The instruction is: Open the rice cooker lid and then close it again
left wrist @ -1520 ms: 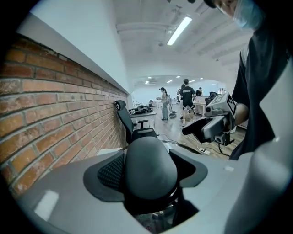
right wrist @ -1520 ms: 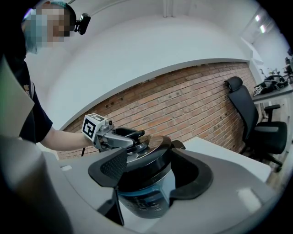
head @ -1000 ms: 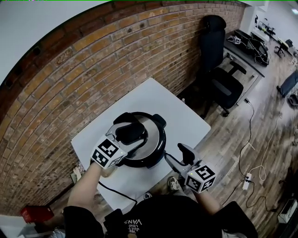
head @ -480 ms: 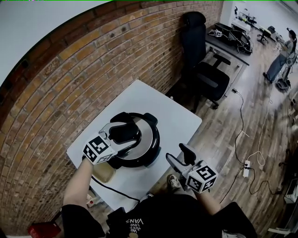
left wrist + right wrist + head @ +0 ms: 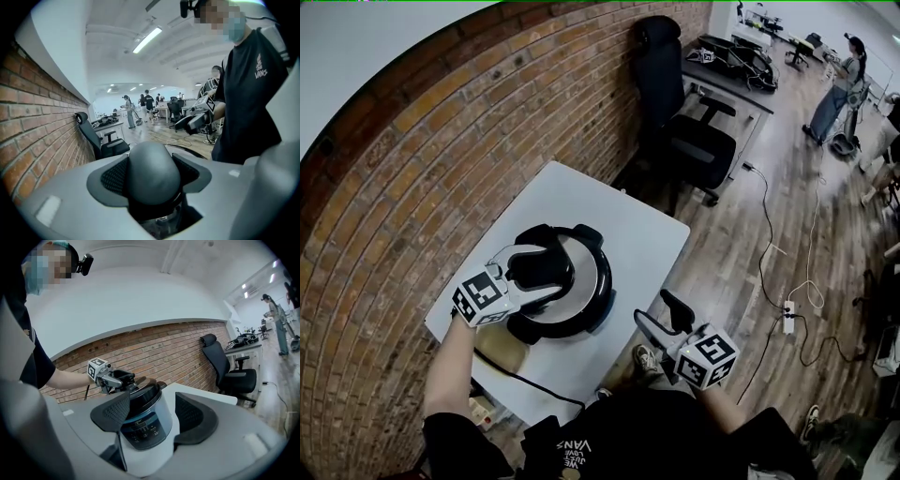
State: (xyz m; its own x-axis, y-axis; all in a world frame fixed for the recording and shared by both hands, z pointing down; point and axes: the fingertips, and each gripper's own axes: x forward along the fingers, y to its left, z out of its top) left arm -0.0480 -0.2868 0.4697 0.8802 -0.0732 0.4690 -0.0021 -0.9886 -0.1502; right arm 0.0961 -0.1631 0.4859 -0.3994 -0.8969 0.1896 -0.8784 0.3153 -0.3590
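The rice cooker (image 5: pixel 589 281) stood near the middle of the white table (image 5: pixel 628 230), with its lid (image 5: pixel 581 267) over the pot. No view showed clearly whether a gap had opened under the lid. Your left gripper (image 5: pixel 532 274) was clenched on the dark lid knob (image 5: pixel 152 171), one jaw on each side of it. Your right gripper (image 5: pixel 659 317) hung at 4 o'clock from the cooker, past the table edge. Its jaws stood apart with nothing between them, and the cooker's control panel (image 5: pixel 140 430) showed well beyond them.

A black cord (image 5: pixel 530 386) ran off the table at 6 o'clock from the cooker. A black office chair (image 5: pixel 689 141) stood at 1 o'clock, clear of the table. Nothing lay between either gripper and the cooker.

Compared with half a second earlier, your left gripper had stayed clamped on the knob and your right gripper had kept its released jaws off the table edge. Your head camera had swung, so the cooker sat further toward 9 o'clock in the head view.

A brick wall (image 5: pixel 441 141) ran along the table from 9 to 12 o'clock. A wooden floor (image 5: pixel 750 244) spread toward 3 o'clock, carrying a white cable (image 5: pixel 811 272). A desk (image 5: pixel 736 67) stood beyond the chair, and a person (image 5: pixel 839 89) stood at 2 o'clock.
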